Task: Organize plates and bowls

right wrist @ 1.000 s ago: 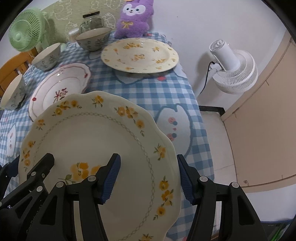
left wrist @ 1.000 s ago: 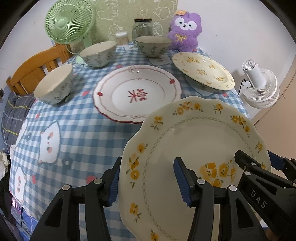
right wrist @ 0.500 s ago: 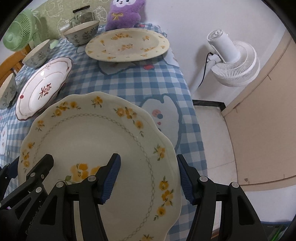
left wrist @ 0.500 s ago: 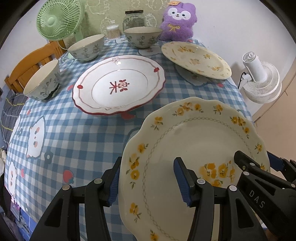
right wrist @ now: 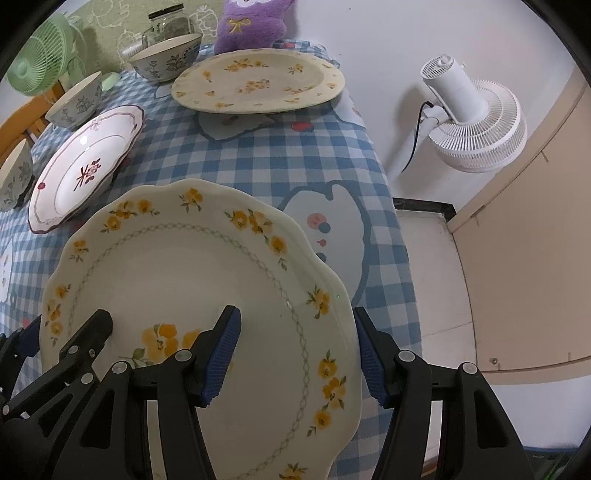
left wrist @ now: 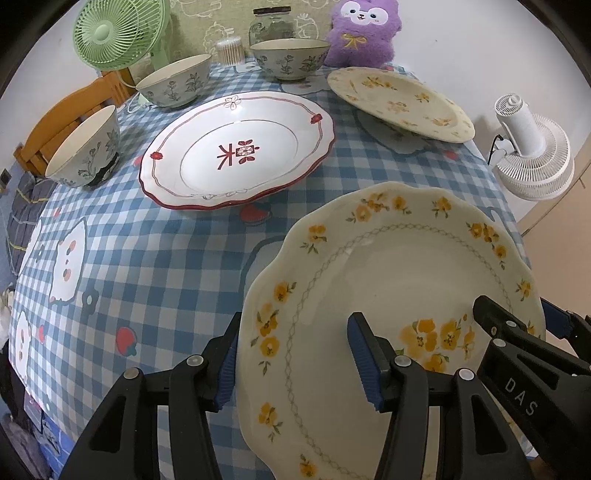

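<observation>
Both grippers hold one cream plate with yellow flowers (left wrist: 399,295) (right wrist: 192,280) above the near part of the table. My left gripper (left wrist: 299,358) is shut on its left rim. My right gripper (right wrist: 295,358) is shut on its right rim and also shows in the left wrist view (left wrist: 517,325). A white plate with red trim (left wrist: 240,151) (right wrist: 85,166) lies mid-table. A second yellow-flowered plate (left wrist: 399,99) (right wrist: 258,81) lies at the far right. Three floral bowls stand at the left (left wrist: 85,147), far left (left wrist: 173,85) and far middle (left wrist: 291,59).
The table has a blue checked cloth (left wrist: 147,258). At the back stand a green fan (left wrist: 110,33), a glass jar (left wrist: 271,24) and a purple plush toy (left wrist: 362,29). A white fan (right wrist: 469,122) stands beyond the right edge. A wooden chair (left wrist: 59,125) is at the left.
Both grippers carried the held plate forward over the table; the red-trimmed plate and the far flowered plate now appear nearer. The grip on the plate is unchanged.
</observation>
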A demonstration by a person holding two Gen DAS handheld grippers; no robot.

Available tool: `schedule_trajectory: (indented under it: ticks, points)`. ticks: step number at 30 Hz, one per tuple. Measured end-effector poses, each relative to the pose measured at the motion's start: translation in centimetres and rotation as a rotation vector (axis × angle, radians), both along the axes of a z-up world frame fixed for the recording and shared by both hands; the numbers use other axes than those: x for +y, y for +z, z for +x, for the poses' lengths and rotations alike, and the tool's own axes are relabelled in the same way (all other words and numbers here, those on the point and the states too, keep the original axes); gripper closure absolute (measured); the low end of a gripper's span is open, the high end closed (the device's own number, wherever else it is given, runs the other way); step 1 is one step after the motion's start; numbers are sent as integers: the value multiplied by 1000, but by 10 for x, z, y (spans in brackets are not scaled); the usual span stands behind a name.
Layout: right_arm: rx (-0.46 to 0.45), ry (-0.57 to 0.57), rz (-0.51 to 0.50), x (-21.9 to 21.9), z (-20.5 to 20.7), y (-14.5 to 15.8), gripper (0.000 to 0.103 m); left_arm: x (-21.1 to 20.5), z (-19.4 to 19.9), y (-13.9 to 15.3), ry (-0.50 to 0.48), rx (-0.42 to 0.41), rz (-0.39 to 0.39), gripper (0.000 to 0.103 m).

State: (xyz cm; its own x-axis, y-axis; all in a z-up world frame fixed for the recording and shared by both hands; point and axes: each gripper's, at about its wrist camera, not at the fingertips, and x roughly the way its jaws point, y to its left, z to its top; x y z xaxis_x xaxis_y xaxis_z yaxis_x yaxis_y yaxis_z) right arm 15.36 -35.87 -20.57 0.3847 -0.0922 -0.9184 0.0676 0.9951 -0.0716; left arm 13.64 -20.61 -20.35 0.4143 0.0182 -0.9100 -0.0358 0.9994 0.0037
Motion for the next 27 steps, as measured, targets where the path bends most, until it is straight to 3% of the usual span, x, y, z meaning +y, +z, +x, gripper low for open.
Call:
schedule_trajectory:
  ticks: [6,20,27]
  points:
    - [17,1,7,1,1,0,37,-3,1,-2,-26,9,-24,34]
    - [-26,8,50,-3,-8,24,36,2,-9,19,-31,-41,-27,28]
    - [-75,14,50,2,-16,49,29,9,-12,39,-34,-77,-18,26]
